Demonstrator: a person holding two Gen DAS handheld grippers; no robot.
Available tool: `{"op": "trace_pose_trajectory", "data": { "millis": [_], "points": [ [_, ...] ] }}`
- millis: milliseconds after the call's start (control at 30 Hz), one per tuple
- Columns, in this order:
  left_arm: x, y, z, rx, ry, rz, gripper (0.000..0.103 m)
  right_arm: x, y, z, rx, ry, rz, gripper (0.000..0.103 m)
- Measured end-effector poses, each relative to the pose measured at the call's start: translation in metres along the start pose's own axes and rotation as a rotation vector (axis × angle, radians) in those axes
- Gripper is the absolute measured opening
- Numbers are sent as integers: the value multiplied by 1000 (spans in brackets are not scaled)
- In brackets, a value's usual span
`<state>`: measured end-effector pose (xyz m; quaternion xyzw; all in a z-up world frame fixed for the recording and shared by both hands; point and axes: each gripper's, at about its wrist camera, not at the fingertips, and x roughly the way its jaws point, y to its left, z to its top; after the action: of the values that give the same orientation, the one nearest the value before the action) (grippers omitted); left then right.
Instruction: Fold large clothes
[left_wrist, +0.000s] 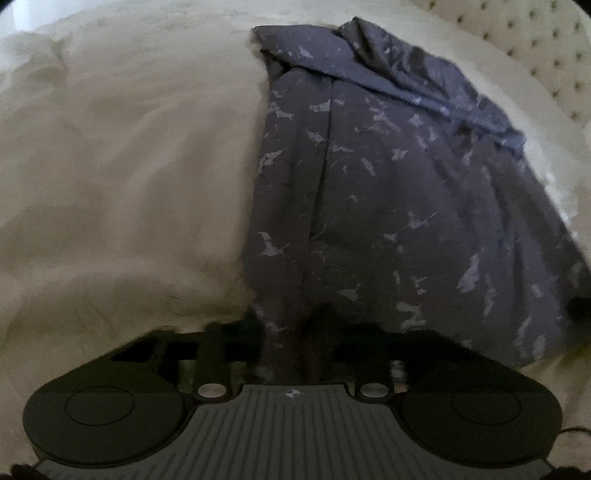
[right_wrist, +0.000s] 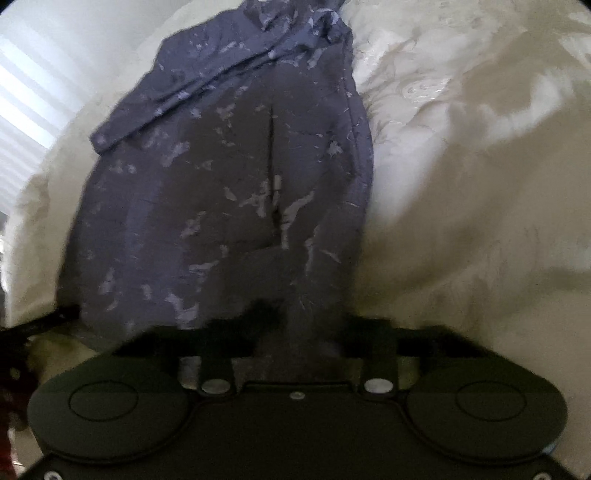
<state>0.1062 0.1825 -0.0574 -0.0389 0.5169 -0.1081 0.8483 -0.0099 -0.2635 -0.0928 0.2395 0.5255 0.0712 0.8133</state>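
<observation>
Lying ahead on the bedspread (left_wrist: 110, 166), the garment (left_wrist: 388, 184) is pinched — left gripper (left_wrist: 286, 332), right gripper (right_wrist: 295, 321).

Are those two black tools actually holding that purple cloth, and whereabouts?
Yes: left tool and right tool each pinch the near edge of the purple garment.

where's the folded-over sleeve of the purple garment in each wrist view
Left wrist: the sleeve crosses the upper right of the purple garment, slanting down to the right.
Right wrist: the sleeve crosses the upper left, slanting down to the left.
Shared landmark: the long vertical crease running toward the camera; cream bedding around.
</observation>
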Motion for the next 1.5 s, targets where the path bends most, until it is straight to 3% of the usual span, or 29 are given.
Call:
{"op": "trace_pose_trajectory", "data": {
  "millis": [133, 300, 600, 867, 1033, 1300, 1500],
  "points": [
    [-7, 18, 5, -124, -26, -86, 8, -10, 7, 1, -16, -46, 63, 26],
    [-29, 27, 16, -201, -94, -159, 7, -34, 11, 13, -9, -162, 253, 22],
    [-76, 34, 82, -249, -358, -260, 6, -59, 34, 69, 1, -386, 415, 22],
    [-67, 10, 174, -216, -543, -252, 7, -68, 45, 147, -45, -583, 336, 21],
    [-42, -10, 228, -186, -607, -212, 7, -51, 50, 197, -50, -653, 263, 21],
    [21, -23, 278, -166, -595, -45, 7, 14, 67, 277, -89, -649, 46, 19],
    [74, -24, 300, -145, -522, 56, 7, 73, 61, 314, -88, -559, -44, 19]
  ]
}}
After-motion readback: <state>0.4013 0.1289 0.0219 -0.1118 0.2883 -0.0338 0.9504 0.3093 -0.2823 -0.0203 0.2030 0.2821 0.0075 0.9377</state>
